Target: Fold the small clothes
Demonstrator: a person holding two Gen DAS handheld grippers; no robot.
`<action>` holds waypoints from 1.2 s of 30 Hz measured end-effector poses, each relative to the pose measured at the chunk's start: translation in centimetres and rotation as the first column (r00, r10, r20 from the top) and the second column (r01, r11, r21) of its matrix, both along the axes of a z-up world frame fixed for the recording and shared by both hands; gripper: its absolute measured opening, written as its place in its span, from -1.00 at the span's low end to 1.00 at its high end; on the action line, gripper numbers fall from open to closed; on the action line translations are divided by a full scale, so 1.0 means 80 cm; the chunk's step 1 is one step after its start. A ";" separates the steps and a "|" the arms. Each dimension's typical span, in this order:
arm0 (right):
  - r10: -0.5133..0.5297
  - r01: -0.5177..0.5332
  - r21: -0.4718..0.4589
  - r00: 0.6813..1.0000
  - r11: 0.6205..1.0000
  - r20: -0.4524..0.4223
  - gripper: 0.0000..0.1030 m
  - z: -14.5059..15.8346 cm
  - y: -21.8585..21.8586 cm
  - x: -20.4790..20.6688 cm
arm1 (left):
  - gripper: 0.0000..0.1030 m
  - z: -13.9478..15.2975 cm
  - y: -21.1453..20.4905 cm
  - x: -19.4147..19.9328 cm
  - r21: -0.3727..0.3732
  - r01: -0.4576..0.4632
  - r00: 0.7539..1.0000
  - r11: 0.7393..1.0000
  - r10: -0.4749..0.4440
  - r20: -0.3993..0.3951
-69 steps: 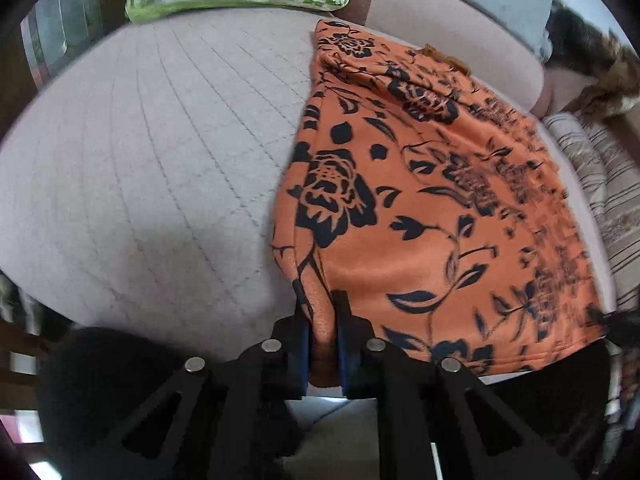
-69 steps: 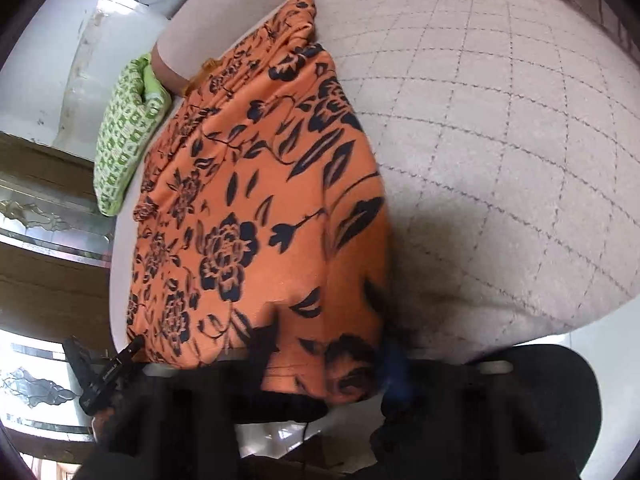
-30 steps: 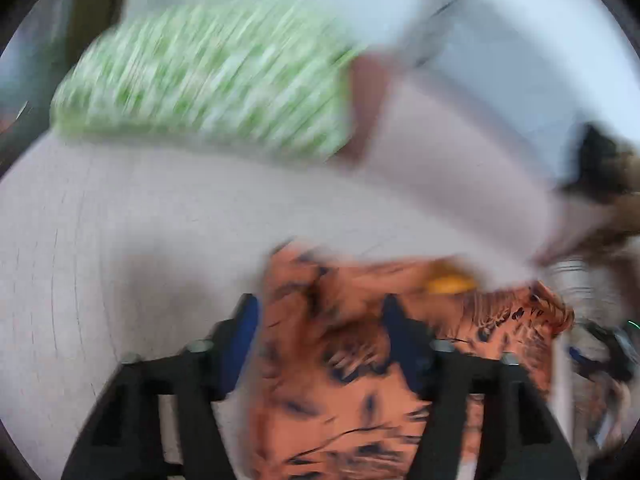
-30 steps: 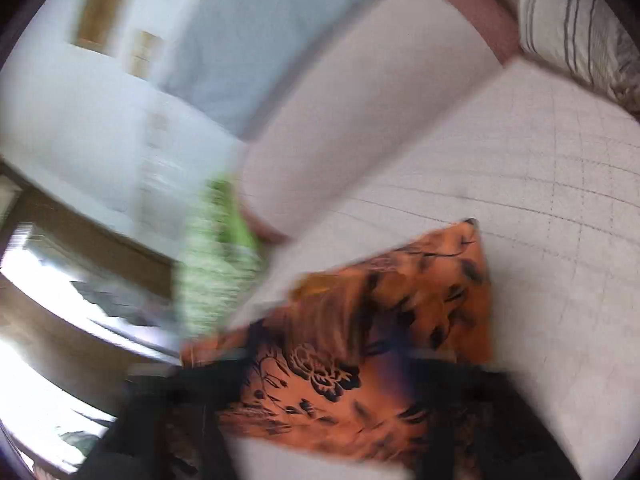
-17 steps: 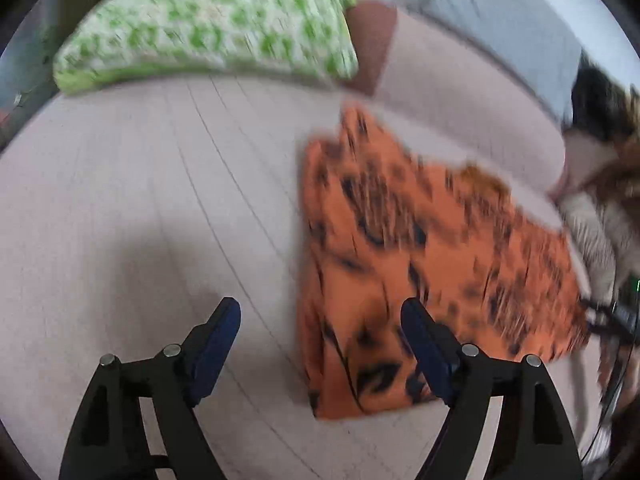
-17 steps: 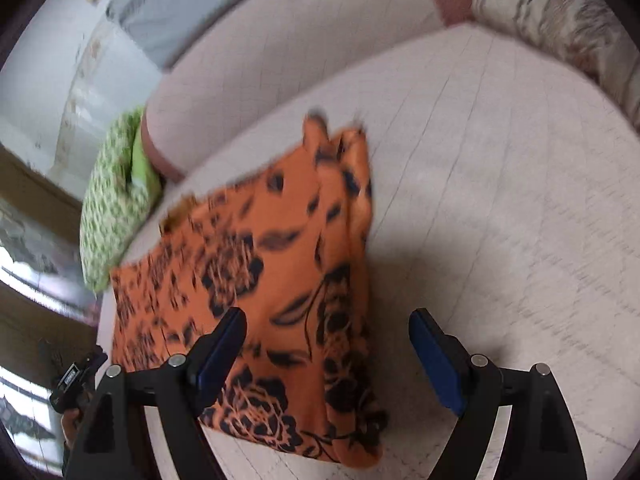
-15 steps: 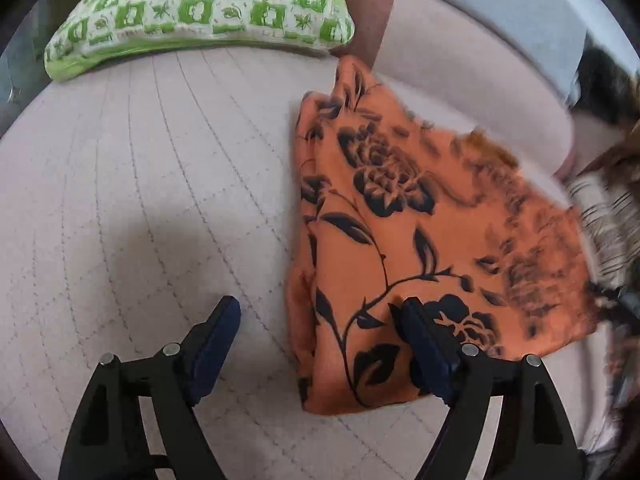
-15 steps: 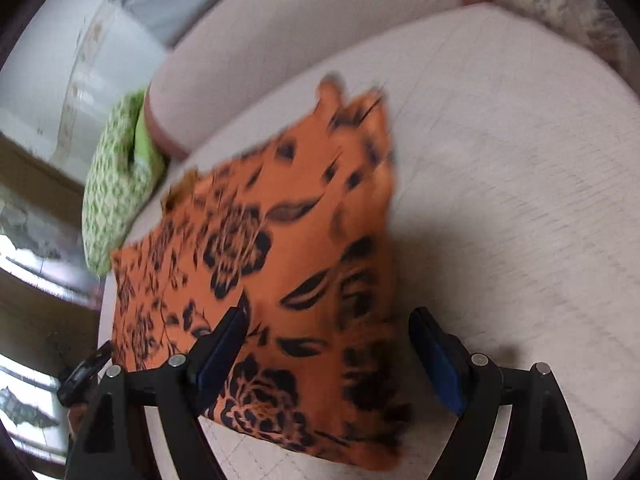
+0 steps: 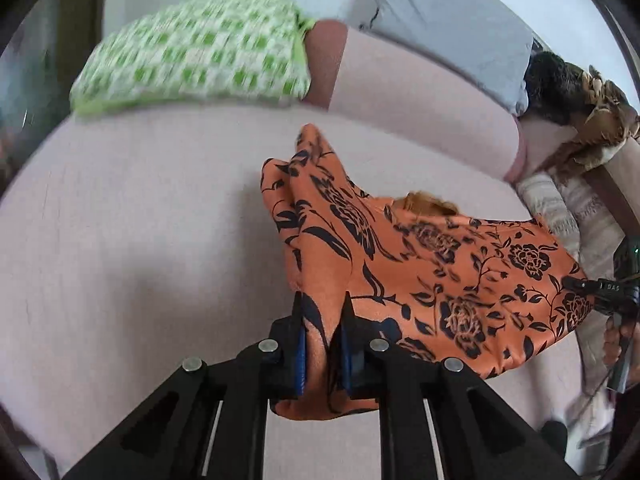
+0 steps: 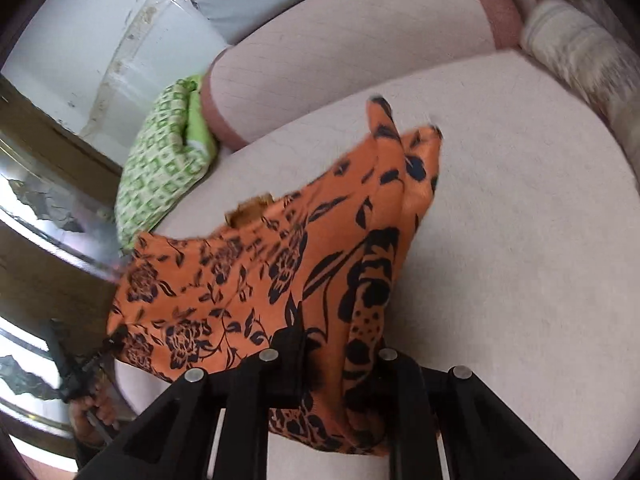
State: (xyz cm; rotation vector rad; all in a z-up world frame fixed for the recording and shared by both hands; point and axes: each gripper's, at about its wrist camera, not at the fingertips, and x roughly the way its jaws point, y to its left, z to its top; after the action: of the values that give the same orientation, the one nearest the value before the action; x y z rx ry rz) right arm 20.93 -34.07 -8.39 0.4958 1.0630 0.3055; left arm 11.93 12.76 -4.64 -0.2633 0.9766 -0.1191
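An orange garment with a black flower print (image 9: 432, 264) lies folded on the pale quilted couch seat (image 9: 140, 240). My left gripper (image 9: 322, 320) is shut on the garment's near left corner and lifts it off the seat. In the right wrist view the same garment (image 10: 248, 280) hangs between both grippers. My right gripper (image 10: 340, 340) is shut on the garment's near right corner. The far end of the garment rests on the seat (image 10: 520, 240).
A green checked pillow (image 9: 200, 64) lies at the back left of the couch. A pink backrest (image 9: 420, 92) and a grey cushion (image 9: 440, 20) run behind. A striped cushion (image 9: 568, 216) and a dark furry item (image 9: 560, 80) sit at the right.
Both grippers were open over the folded garment half a second ago. Now each has shut on a near corner and raised that edge.
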 end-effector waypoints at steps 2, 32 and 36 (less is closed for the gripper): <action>0.015 -0.016 -0.023 0.998 1.000 -0.064 -0.53 -0.038 -0.003 -0.042 | -0.61 -0.051 0.008 -0.037 0.000 -0.014 0.996 1.000 0.014 -0.093; -0.150 0.143 -0.287 0.989 0.947 -0.003 -0.79 -0.093 -0.034 0.069 | -0.85 -0.099 0.017 0.125 0.177 -0.051 0.997 0.983 0.059 -0.040; -0.236 0.251 -0.242 0.968 0.937 0.087 -0.31 -0.058 -0.051 0.044 | -0.66 -0.080 0.032 0.115 0.155 -0.102 0.994 0.983 0.108 -0.029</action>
State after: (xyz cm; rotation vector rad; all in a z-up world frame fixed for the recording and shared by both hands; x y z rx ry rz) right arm 24.45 -38.16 -13.04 0.3824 0.9568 -0.0357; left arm 21.12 15.36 -11.05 -0.1753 1.0015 0.0577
